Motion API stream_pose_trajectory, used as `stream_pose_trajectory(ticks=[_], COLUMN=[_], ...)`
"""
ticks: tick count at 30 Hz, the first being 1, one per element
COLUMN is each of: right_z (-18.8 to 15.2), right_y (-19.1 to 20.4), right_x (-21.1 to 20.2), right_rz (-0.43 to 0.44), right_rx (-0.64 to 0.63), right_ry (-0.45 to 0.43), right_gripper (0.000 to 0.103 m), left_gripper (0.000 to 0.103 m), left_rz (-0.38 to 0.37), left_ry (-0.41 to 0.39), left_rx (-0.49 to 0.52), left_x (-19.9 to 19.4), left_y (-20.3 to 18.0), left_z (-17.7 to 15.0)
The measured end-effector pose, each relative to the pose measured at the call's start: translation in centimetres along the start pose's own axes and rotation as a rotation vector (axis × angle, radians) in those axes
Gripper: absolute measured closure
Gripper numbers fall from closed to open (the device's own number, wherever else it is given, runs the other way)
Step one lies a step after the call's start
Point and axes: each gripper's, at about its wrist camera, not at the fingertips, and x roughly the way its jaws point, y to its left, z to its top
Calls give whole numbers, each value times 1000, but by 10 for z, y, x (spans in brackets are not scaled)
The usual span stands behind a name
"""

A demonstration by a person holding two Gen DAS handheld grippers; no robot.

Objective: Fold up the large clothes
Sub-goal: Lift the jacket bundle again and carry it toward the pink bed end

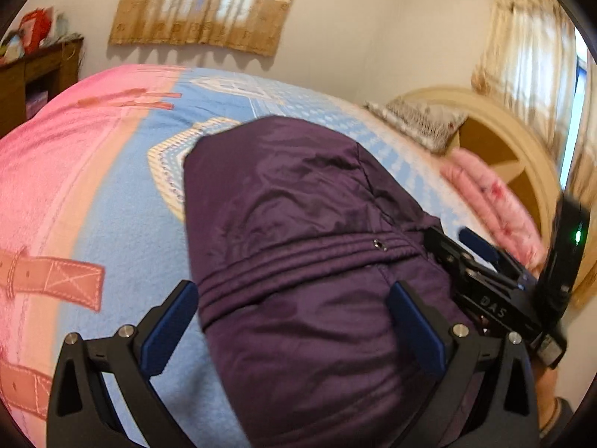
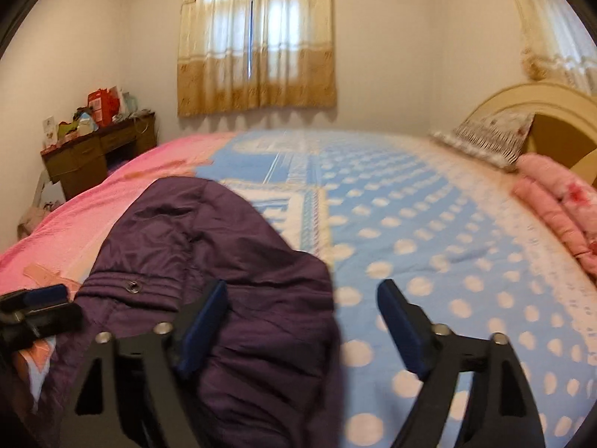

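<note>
A dark purple padded jacket (image 1: 298, 224) lies bunched on the bed, with a stitched band and a metal snap across it; it also shows in the right wrist view (image 2: 224, 261). My left gripper (image 1: 294, 321) is open, its fingers wide apart over the jacket's near part, holding nothing. My right gripper (image 2: 302, 321) is open and empty above the jacket's right edge, its left finger over the fabric and its right finger over the bedspread. The right gripper also appears in the left wrist view (image 1: 481, 250) at the jacket's right side. The left gripper's tip shows in the right wrist view (image 2: 41, 298).
The bed is covered by a pink and blue bedspread (image 2: 429, 231) with white dots. A folded pink quilt (image 2: 556, 201) and a patterned pillow (image 2: 488, 134) lie by the cream headboard (image 2: 548, 100). A cluttered brown desk (image 2: 97, 149) stands beyond the bed's far left corner.
</note>
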Motion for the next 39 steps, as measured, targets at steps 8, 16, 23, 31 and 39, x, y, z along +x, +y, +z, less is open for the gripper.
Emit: stream_pose_trajectory(ticks=[8, 16, 23, 31, 39], right_z=[-2, -26, -39, -45, -51], right_y=[-43, -70, -74, -72, -71], right_x=[47, 90, 108, 106, 80], right_rz=[234, 512, 637, 736, 745], right_rx=[219, 437, 508, 532, 566], right_ry=[262, 402, 415, 391, 305], right_gripper=[7, 7, 6, 30, 46], left_gripper=[0, 0, 0, 0, 7], left_rz=[-195, -271, -307, -257, -162], left_ry=[144, 151, 143, 125, 92], left_rx=[-226, -268, -302, -235, -94], left_x=[35, 49, 54, 51, 33], left_y=[41, 42, 45, 23, -15], left_z=[-9, -16, -20, -13, -1])
